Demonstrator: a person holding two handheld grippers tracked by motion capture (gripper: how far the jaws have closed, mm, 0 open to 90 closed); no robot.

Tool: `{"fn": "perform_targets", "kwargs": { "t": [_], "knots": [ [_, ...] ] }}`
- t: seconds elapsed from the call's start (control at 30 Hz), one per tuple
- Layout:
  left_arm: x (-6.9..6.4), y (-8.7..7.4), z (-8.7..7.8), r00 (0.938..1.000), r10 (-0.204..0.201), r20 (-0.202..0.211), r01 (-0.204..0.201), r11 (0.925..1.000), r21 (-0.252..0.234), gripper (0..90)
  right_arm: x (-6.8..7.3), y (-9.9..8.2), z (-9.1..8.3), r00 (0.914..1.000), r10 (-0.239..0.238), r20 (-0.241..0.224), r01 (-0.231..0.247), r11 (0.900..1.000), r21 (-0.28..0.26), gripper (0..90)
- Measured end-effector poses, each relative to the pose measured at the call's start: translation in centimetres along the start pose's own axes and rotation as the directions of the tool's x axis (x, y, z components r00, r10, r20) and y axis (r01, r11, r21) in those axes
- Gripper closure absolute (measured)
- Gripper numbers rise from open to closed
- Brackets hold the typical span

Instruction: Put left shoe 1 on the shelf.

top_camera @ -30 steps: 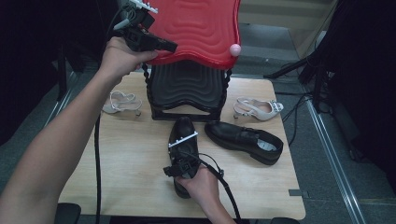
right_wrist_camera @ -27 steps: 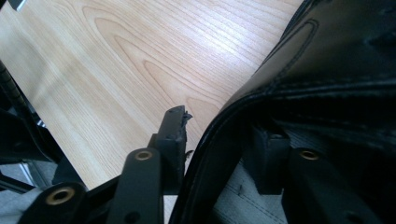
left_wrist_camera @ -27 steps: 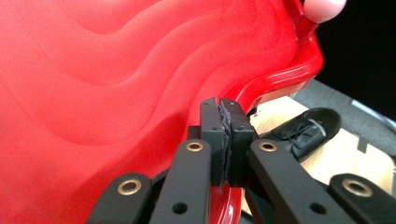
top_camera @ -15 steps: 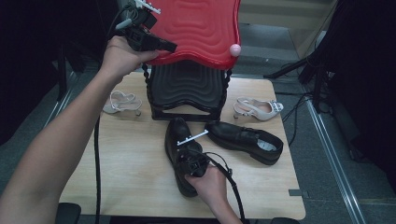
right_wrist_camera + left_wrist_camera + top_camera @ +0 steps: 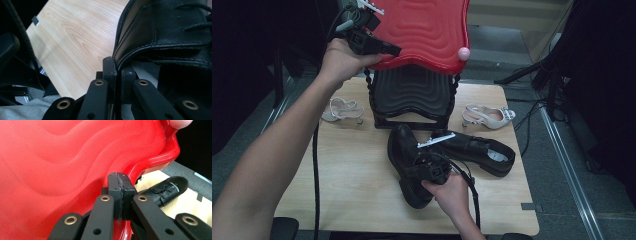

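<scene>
Glossy red plastic lid (image 5: 75, 157) with rippled relief clamped in the left hand-held gripper (image 5: 121, 195), smooth black leather shoe (image 5: 162, 32) with stitched seams pinched by the right hand-held gripper (image 5: 116, 75), pale matt wood-grain worktop (image 5: 75, 40) beside it, matt black jaws with brass-coloured rivets

A light wooden table (image 5: 342, 165) with a pale grain stands on a grey floor (image 5: 562, 190). A metal rail (image 5: 569, 175) runs along the floor at the table's right. Black cables (image 5: 537, 107) trail over the floor there. Dark shapes close in at both sides, and the far end of the room lies in shadow.
</scene>
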State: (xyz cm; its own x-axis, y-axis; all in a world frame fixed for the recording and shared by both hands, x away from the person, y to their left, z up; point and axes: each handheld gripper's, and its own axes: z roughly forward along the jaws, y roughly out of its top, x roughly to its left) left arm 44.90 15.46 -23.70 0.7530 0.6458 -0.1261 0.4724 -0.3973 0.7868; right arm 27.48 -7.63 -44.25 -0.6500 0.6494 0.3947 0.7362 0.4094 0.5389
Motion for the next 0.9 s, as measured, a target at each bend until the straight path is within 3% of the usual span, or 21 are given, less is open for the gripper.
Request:
{"fn": "perform_targets", "kwargs": {
  "t": [0.27, 0.63, 0.73, 0.9],
  "knots": [
    [0.0, 0.1, 0.0, 1.0000, -0.003, -0.006, 0.003, 0.9999, 0.010, 90.0, 1.2, 1.0, -2.2, 0.9985, -0.044, -0.033, 0.043, 0.9984, -0.037, 87.2],
    [-0.1, 0.1, 0.0, 0.9999, -0.005, -0.009, 0.005, 0.9999, 0.014, 90.0, 2.2, 2.6, -5.5, 0.9950, -0.060, -0.079, 0.052, 0.9933, -0.103, 87.2],
    [-0.1, 0.1, 0.0, 0.9999, -0.005, -0.011, 0.005, 0.9999, 0.015, 90.0, 2.5, 3.1, -6.2, 0.9948, -0.074, -0.069, 0.065, 0.9901, -0.124, 87.2],
    [-0.1, 0.1, 0.0, 0.9999, -0.005, -0.011, 0.005, 0.9999, 0.016, 90.0, 2.2, 5.7, -6.7, 0.9923, -0.122, 0.023, 0.124, 0.9788, -0.163, 87.1]
  ]
}}
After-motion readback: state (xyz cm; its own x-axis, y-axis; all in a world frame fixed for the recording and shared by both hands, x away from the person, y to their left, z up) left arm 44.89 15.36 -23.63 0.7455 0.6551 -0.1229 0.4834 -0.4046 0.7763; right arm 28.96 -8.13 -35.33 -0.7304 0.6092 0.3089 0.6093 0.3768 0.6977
